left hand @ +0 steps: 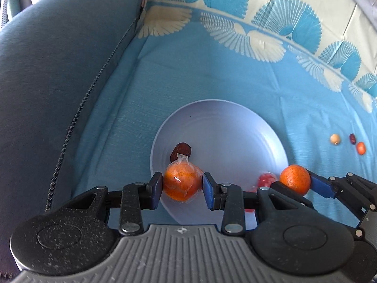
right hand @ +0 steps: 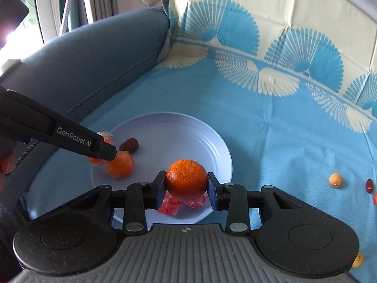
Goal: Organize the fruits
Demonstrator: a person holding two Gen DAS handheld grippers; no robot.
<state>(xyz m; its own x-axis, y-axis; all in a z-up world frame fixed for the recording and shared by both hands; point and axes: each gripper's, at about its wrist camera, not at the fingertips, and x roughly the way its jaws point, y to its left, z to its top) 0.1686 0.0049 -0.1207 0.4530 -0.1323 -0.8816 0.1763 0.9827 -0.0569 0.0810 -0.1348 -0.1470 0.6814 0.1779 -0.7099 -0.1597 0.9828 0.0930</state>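
A pale lilac plate [left hand: 226, 127] [right hand: 179, 127] lies on the blue cloth. My left gripper [left hand: 182, 185] is shut on a plastic-wrapped orange [left hand: 181, 184] just above the plate's near-left part, beside a dark red date [left hand: 181, 152] [right hand: 129, 144]. The wrapped orange also shows in the right wrist view [right hand: 120, 165], under the left gripper's finger [right hand: 103, 149]. My right gripper [right hand: 187, 185] [left hand: 292, 181] is shut on a bare orange [right hand: 187, 179] [left hand: 294, 179], held over the plate's near edge above red wrapped pieces [right hand: 172, 206] [left hand: 266, 179].
On the cloth to the right of the plate lie a beige round fruit [left hand: 335, 139] [right hand: 335, 180], a dark red date [left hand: 352, 138] [right hand: 369, 185] and a small orange fruit [left hand: 360, 148]. A blue-grey sofa arm [left hand: 59, 82] runs along the left. Another beige fruit [right hand: 358, 260] lies near right.
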